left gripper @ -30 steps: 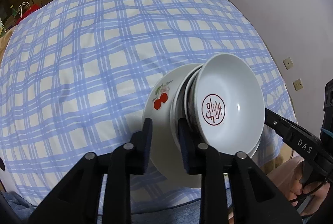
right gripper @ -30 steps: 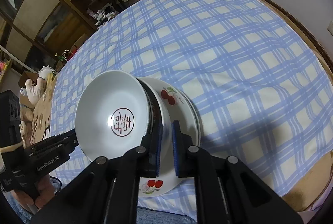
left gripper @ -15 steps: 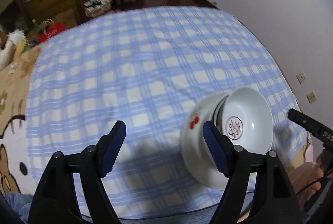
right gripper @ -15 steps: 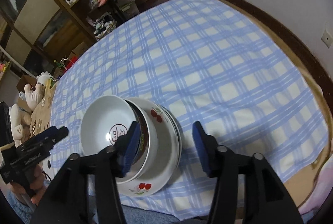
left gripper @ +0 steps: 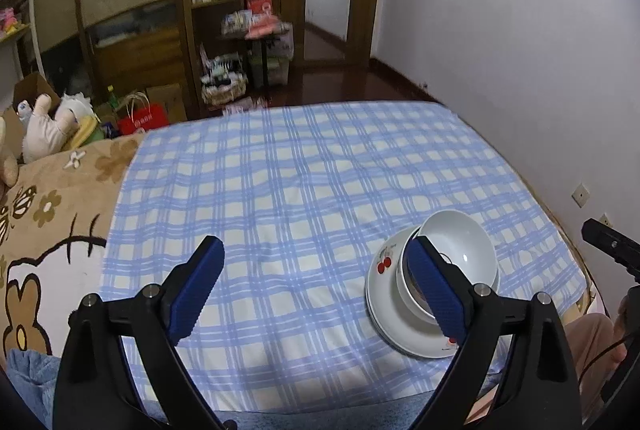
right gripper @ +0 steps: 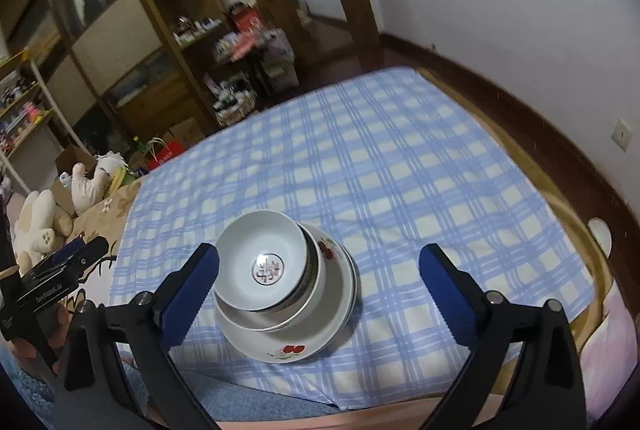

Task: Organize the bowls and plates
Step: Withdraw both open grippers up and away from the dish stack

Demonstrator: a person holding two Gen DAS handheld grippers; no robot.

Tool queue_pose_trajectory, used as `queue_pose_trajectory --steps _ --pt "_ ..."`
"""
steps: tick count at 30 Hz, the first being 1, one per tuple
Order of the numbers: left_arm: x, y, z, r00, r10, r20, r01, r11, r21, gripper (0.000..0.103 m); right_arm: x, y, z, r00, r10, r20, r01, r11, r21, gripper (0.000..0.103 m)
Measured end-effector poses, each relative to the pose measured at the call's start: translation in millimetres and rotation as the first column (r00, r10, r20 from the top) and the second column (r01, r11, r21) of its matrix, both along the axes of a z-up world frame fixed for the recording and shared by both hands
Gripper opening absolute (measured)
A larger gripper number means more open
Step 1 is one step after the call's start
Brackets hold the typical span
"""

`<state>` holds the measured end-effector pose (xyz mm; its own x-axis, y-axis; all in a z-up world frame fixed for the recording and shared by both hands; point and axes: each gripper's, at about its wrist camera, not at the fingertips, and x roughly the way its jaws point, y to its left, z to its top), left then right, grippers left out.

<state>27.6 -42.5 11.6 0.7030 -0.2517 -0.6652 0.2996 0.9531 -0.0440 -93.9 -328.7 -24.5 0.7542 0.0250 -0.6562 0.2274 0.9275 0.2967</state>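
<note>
Grippers in your hands, left gripper (left gripper: pixel 316 288) and right gripper (right gripper: pixel 320 288), are both opening wide, holding nothing. Below them, stacked bowls (right gripper: pixel 266 266) sit on cherry-patterned plates (right gripper: pixel 316 334) near the checked cloth's (right gripper: pixel 380 170) front edge.

Glossy glazed ceramic bowls (right gripper: pixel 264 262) and plates (right gripper: pixel 320 326) sit on a matt checked cloth sheet (right gripper: pixel 400 170).

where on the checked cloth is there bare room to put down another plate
Nearly all of the checked cloth is bare: the far half towards the shelves, the side along the white wall, and the strip towards the brown blanket. Only the near edge is taken, by the stack of plates and bowls, with both grippers above it.
</note>
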Motion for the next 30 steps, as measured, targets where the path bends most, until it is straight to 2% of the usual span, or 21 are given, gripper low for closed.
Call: queue_pose_trajectory --steps 4,8,11,16,22,30 --pt "-19 4 2 0.999 -0.004 0.049 0.005 1.000 -0.012 0.092 -21 15 5 0.997 0.012 0.072 -0.006 0.996 -0.084 0.103" --pt "-39 3 1 0.994 -0.029 0.107 0.032 0.999 -0.023 0.092 -39 21 0 0.993 0.008 0.114 0.000 0.998 -0.070 0.103" --pt "-48 -3 -4 0.991 -0.081 0.103 0.080 0.997 0.008 0.092 -51 23 -4 0.991 0.001 0.135 0.010 0.997 -0.080 0.103" --pt "-64 -10 -11 0.988 -0.079 0.135 0.070 0.995 0.069 0.092 -63 24 -8 0.987 0.008 0.159 0.004 0.997 -0.079 0.103" --pt "-73 -21 -15 0.982 -0.097 0.161 0.082 0.992 0.100 0.092 -59 21 -22 0.993 0.019 0.117 -0.015 0.999 -0.033 0.103" --pt "-62 -30 -31 0.987 -0.116 0.113 0.103 0.988 0.114 0.093 -44 16 -38 0.999 0.006 0.049 -0.008 1.000 0.026 0.103"
